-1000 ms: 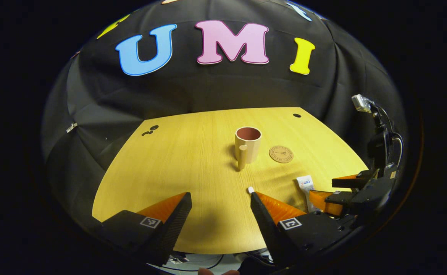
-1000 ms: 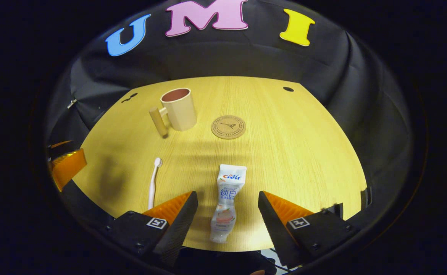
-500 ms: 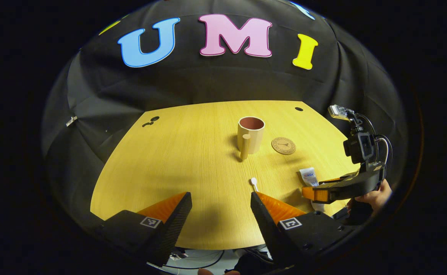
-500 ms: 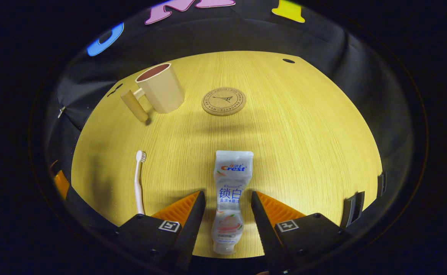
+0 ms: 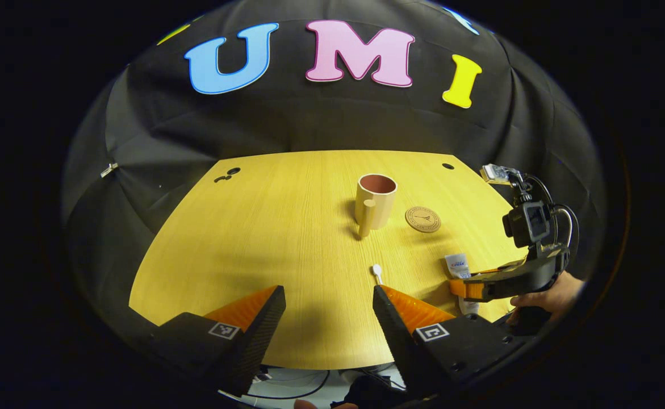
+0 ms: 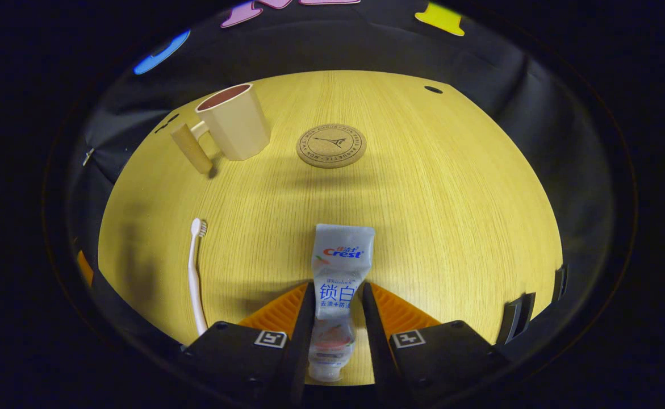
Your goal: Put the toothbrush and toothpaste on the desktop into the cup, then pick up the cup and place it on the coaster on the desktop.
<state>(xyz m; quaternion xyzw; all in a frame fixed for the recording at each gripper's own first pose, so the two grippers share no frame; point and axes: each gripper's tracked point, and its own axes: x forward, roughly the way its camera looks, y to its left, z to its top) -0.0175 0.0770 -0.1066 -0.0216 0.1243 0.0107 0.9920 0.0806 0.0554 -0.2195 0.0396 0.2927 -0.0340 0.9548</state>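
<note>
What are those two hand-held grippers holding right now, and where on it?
The right hand-held gripper pinches the toothpaste across its middle, nearer the cap end, tube flat on the desktop. The left hand-held gripper is open, holding nothing.

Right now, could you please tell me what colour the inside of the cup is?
The cup is reddish-brown inside and cream outside; the right gripper view shows it best.

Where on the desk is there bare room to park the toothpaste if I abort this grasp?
Widest bare patch: the desktop right of the coaster and the toothpaste, out to the edge. Another lies left of the cup, toward the far-left holes. Crowded: the near strip where the right claw closes on the tube, with the toothbrush beside it.
</note>
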